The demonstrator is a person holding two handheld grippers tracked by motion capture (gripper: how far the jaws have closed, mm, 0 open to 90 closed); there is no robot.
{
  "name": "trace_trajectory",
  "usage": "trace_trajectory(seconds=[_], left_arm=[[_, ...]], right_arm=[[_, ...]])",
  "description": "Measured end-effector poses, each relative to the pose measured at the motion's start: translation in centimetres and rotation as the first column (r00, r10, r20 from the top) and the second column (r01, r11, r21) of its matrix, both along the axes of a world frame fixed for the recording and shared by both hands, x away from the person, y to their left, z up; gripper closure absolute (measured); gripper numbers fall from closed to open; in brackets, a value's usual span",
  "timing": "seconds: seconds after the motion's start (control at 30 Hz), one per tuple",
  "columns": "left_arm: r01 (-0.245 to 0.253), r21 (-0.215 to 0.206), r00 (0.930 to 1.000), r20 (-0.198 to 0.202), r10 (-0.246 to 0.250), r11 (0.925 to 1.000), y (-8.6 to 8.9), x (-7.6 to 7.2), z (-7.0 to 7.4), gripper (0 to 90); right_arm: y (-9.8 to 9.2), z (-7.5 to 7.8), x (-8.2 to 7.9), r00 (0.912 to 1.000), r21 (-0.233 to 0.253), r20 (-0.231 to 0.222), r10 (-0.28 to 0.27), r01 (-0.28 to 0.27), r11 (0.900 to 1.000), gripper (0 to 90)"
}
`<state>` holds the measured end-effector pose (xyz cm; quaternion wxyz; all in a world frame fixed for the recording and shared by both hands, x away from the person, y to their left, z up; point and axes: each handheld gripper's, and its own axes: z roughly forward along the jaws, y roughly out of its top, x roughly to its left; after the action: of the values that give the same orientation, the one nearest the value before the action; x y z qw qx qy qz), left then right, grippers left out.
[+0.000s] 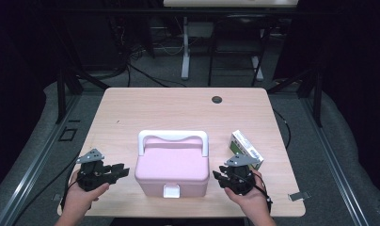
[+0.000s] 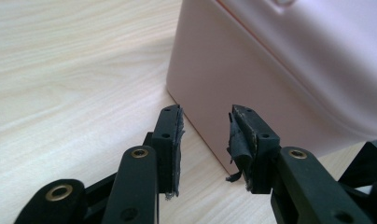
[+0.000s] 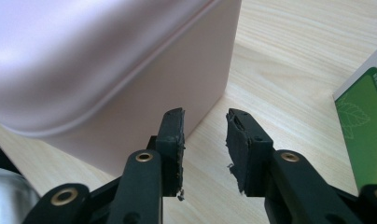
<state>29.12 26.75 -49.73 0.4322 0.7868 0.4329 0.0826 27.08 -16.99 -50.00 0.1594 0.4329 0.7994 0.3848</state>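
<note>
— Nearest the lens in the high view, what comes in at the bottom edge?

— Two hands. At lower left, the person's left hand [image 1: 82,195] wraps the left gripper [image 1: 122,170] from below, its forearm running off the bottom edge. The gripper is turned toward frame centre, with its grey three-cornered plate on top.

— And the other one?

— At lower right, the right hand [image 1: 248,197] holds the right gripper [image 1: 216,175], which points left toward the centre, so the two grippers face each other across the pink box [image 1: 172,165].

— Where does that box sit?

— Low centre of the frame, on the wooden table [image 1: 178,106], between the two grippers. Its white handle [image 1: 173,136] lies along its far edge and a white latch [image 1: 171,190] shows on the near face.

— Are the jaws holding anything?

— No. In the left gripper view the two black jaws stand partly apart with nothing between them, aimed at a lower corner of the box [image 2: 280,79], close to it but not touching. In the right gripper view the jaws are likewise parted and empty, pointing at the table just beside another corner of the box [image 3: 130,70].

— Anything else nearby?

— A green and white carton [image 1: 246,149] lies on the table just beyond the right gripper, right of the box; it shows at the right edge of the right gripper view too.
</note>
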Motion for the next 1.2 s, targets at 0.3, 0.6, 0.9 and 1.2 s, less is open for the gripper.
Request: trace_trajectory(seconds=[0.3, 0.6, 0.9, 1.2], left_arm=[[0.017, -0.007, 0.9999, -0.003, -0.017, 0.9998, -0.3, 0.8, 2.2, 64.0], [0.069, -0.002, 0.9973, 0.027, -0.069, 0.9976, -1.9, 1.9, 5.1, 64.0], [0.098, 0.005, 0.9947, 0.029, -0.098, 0.9952, -3.8, 3.3, 7.6, 58.4], [0.069, 0.014, 0.9971, 0.032, -0.069, 0.9975, -4.5, 4.2, 8.0, 54.9]], right_arm=[[-0.4, 2.6, 0.4, 0.9997, 0.001, 0.020, -0.010, 0.010, 1.000, 66.1], [0.2, 5.4, 1.6, 0.9992, 0.036, 0.038, 0.009, -0.010, 0.999, 66.6], [2.0, 7.8, 3.5, 0.9980, 0.052, 0.042, 0.046, -0.049, 0.997, 63.0], [2.2, 8.1, 4.5, 0.9981, 0.089, 0.046, 0.040, -0.044, 0.995, 61.7]])
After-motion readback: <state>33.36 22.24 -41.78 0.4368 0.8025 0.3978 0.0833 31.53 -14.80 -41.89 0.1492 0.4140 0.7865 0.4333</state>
